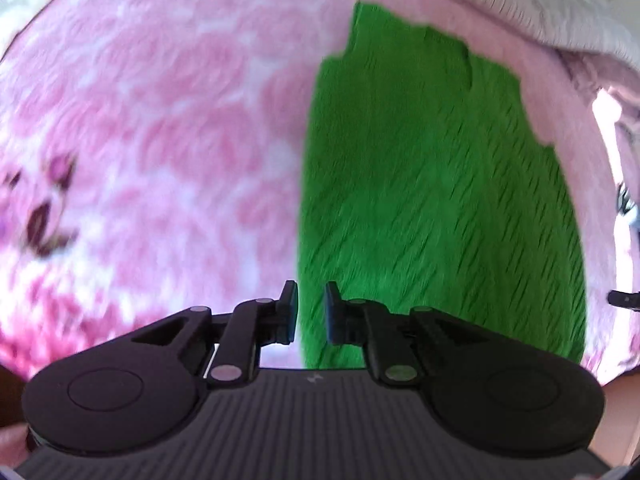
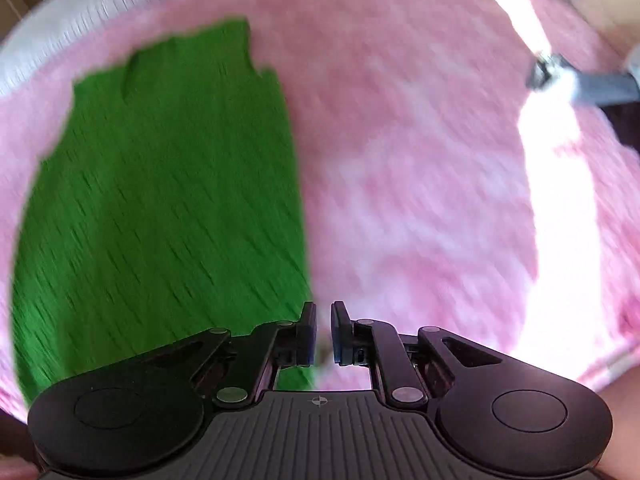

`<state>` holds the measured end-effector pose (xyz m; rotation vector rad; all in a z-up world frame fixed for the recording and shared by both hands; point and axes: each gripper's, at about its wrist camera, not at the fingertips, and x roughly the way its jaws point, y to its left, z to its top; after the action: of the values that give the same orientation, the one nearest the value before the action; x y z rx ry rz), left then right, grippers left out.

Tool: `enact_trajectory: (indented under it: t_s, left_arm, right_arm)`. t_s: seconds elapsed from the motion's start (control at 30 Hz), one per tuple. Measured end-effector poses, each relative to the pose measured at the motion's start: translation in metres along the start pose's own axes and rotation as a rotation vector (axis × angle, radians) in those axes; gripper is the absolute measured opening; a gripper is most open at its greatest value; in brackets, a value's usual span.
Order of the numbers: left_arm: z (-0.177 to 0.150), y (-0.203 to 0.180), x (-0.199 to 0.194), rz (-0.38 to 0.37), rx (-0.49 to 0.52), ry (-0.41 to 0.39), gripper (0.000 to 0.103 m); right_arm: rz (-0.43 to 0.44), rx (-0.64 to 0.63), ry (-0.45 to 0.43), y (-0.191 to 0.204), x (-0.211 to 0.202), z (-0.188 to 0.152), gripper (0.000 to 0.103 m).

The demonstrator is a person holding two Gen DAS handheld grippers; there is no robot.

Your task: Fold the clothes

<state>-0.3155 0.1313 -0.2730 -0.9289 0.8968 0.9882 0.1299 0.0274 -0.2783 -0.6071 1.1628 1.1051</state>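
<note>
Green garment (image 1: 436, 200) lay flat on the pink blanket (image 1: 160, 120), toward its far edge near the white bedding (image 1: 520, 4); it formed a long narrow panel with one straight side, so by my reading at least one lengthwise fold was done. Cross folds appeared left to do. Left gripper (image 1: 311, 312) hovered above the garment's near straight edge, fingers slightly apart, pinching nothing. Right gripper (image 2: 323, 332) hovered at the same edge seen from the other side, fingers narrowly parted, also empty. Both views were motion-blurred; fine creases not readable.
</note>
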Motion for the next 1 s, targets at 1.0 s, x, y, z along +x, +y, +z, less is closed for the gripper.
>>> enact_trajectory:
  t_s: [1.0]
  left_arm:
    - [0.311,-0.022,0.193,-0.247,0.142,-0.102,0.037]
  right_arm:
    - [0.331,-0.256,-0.08,0.024,0.193,0.279,0.047]
